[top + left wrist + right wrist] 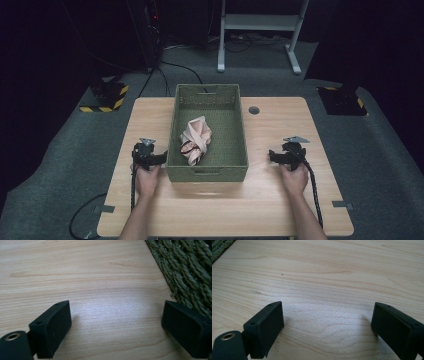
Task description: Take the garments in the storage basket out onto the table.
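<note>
A green woven basket (207,172) sits mid-bench holding a crumpled pink cloth (196,139). The left gripper (148,156) and right gripper (288,154) rest low on the light wooden bench (260,200) beside it, jaws spread wide, holding nothing

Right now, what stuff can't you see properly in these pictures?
- What the pink cloth in the basket really is: too small and bunched up in the high view.
- Anything under the cloth: it covers that spot.
- The basket in the left gripper view: cut off by the edge, just woven wall.
- The left tongs and right tongs from above: too small and dark to see the jaws.
</note>
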Demonstrator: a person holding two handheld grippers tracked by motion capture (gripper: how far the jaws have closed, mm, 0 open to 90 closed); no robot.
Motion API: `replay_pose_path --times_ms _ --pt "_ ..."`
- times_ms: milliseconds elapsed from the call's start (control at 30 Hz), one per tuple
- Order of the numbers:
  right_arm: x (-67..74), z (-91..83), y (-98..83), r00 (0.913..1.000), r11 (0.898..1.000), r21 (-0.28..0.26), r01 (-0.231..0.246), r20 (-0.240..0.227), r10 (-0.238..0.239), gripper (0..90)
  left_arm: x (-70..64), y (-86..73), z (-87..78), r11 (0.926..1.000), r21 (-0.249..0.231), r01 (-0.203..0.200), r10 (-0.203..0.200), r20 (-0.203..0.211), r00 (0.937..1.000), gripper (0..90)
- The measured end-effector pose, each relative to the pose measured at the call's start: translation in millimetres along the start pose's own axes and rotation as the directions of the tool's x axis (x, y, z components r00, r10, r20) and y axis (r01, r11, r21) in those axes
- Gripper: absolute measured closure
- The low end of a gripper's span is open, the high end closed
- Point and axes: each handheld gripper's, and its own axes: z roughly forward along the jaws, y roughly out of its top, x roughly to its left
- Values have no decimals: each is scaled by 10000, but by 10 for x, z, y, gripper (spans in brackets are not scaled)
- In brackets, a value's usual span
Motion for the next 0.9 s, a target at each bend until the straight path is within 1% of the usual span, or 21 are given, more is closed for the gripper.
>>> replay_pose_path --times_ms 233,367,533,567,633,700,833,900 --pt "-2 4 4 10000 10000 -16 -38 17 38 111 5 2 1 10000 9 -6 6 29 10000 81" --pt "-5 4 4 10000 10000 -25 -49 8 49 113 12 1 1 10000 26 -83 82 118 9999 75" --pt "-6 5 5 10000 10000 -28 -46 6 46 113 26 -2 -2 10000 27 -85 84 251 9996 58" --pt "-6 5 5 10000 10000 -25 -56 4 56 113 29 -4 -3 9999 78 -137 135 188 9997 57" --pt "-7 6 6 10000 10000 -26 -53 4 53 113 39 -3 -11 9999 148 -38 36 170 9998 49" --pt "-7 6 6 10000 10000 -29 -47 4 47 113 72 3 -30 9995 234 230 -236 239 9994 48" --pt "-9 7 7 10000 10000 -30 -50 4 50 114 125 8 -84 9983 382 451 -457 159 9988 34" --pt "-10 8 8 10000 10000 -31 -50 1 50 115 138 15 -123 9980 424 476 -482 149 9987 25"
